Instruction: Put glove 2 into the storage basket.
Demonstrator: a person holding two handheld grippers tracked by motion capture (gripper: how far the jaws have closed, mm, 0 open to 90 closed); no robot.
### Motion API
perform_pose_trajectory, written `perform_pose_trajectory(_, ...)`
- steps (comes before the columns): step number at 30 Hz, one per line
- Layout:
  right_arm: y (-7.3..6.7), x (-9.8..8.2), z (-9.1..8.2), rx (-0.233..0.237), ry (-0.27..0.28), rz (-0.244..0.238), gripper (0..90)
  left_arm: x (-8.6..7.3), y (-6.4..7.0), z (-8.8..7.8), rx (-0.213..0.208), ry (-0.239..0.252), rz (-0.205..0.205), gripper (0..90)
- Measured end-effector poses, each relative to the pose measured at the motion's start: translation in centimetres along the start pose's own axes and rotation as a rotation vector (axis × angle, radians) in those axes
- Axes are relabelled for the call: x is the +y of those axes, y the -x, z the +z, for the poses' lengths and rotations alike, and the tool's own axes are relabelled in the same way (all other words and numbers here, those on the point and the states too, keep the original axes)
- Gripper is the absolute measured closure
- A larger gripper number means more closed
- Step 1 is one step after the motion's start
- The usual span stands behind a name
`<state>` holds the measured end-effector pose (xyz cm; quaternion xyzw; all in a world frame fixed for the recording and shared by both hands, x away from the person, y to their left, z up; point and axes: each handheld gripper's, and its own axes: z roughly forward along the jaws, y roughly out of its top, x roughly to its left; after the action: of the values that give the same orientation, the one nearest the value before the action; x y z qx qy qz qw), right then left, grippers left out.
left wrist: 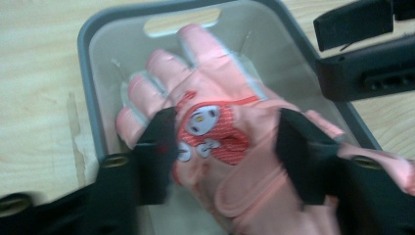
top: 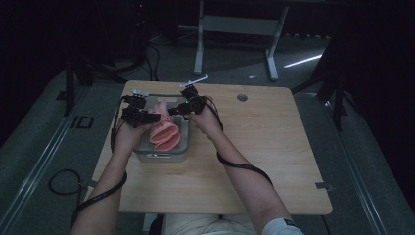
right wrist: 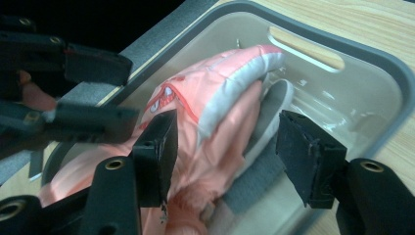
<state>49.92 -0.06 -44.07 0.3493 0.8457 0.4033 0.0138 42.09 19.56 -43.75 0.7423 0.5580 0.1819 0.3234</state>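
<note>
Pink glove (left wrist: 215, 132) lies in the grey plastic tub (top: 182, 147), which sits on the left part of the wooden counter (top: 254, 156), close to the person's side. In the left gripper view the glove's back faces up: four fingers spread toward the tub's far wall with its slot handle, a red striped patch with a small white cartoon figure over the knuckles, cuff nearest the camera. Left claw (left wrist: 222, 156) hangs over the glove with jaws moderately wide; the black pads stand either side of the patch and palm, and the fabric between them looks slack, not pinched, though motion blur keeps the contact from being certain. Right claw (right wrist: 225, 156) also has its jaws moderately wide, above the other side of the tub; in the right gripper view the pink and grey-trimmed fabric passes between the pads, the left pad close against the pink cloth, the right pad clear of it over the tub floor. From the high view, left claw (top: 142, 115) and right claw (top: 183, 105) sit just apart over the tub's far half, the glove (top: 164, 132) showing between and below them. Both forearms enter from the bottom edge, cables trailing along them.
</note>
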Motion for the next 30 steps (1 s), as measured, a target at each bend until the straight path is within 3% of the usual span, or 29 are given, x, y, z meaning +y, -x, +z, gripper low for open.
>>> perform_pose_trajectory(3, 0.3, -0.3, -1.1, -0.005, 0.025, 0.004, 39.3, 0.2, 1.0, -0.5, -0.042, 0.038, 0.019, 25.2)
perform_pose_trajectory(7, 0.7, -0.8, -2.7, -0.016, 0.045, -0.015, 35.1, 0.6, 2.4, -1.1, -0.072, 0.071, 0.054, 14.5)
perform_pose_trajectory(10, 0.9, -1.3, -3.8, -0.026, 0.044, -0.045, 30.1, 0.8, 3.6, -1.3, -0.103, 0.100, 0.086, 12.4)
perform_pose_trajectory(14, 1.4, -2.4, -5.1, -0.025, 0.037, -0.079, 24.4, 1.0, 5.3, -1.5, -0.153, 0.087, 0.132, 1.8)
perform_pose_trajectory(16, 1.8, -3.1, -5.6, -0.019, 0.039, -0.076, 23.9, 1.0, 6.2, -1.5, -0.138, 0.076, 0.169, 1.4)
perform_pose_trajectory(20, 2.8, -5.2, -7.1, -0.017, 0.031, -0.083, 23.5, 1.0, 7.7, -1.4, -0.202, 0.086, 0.195, 1.5)
perform_pose_trajectory(30, 4.4, -8.1, -8.9, -0.059, 0.061, -0.093, 17.7, 0.4, 12.0, -1.2, -0.274, 0.110, 0.282, 1.4)
